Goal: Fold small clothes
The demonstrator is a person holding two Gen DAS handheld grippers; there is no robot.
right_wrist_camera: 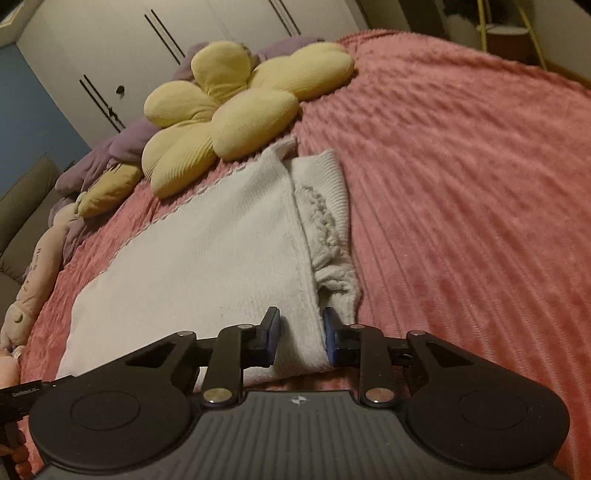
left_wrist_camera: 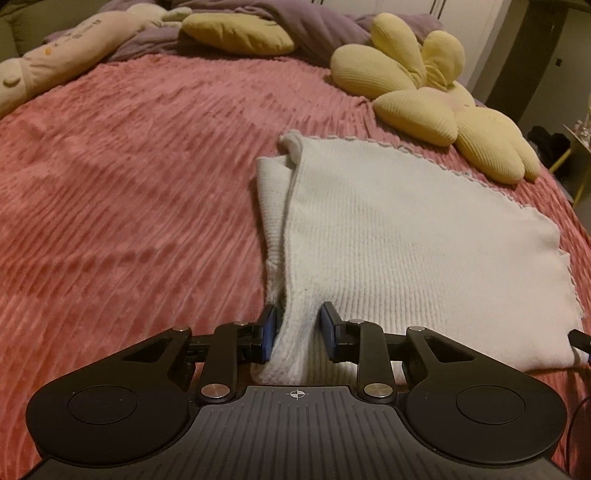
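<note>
A white knit garment lies flat on the pink ribbed blanket, with one sleeve tucked under its left side. My left gripper is shut on the near left corner, where the fabric bunches up between the blue pads. In the right wrist view the same garment spreads to the left, and a cable-knit sleeve shows under its right edge. My right gripper is shut on the near right corner, both pads against the cloth.
A yellow flower-shaped cushion lies just beyond the garment's far edge. A long pale plush toy and a purple quilt lie at the head of the bed. White wardrobe doors stand behind.
</note>
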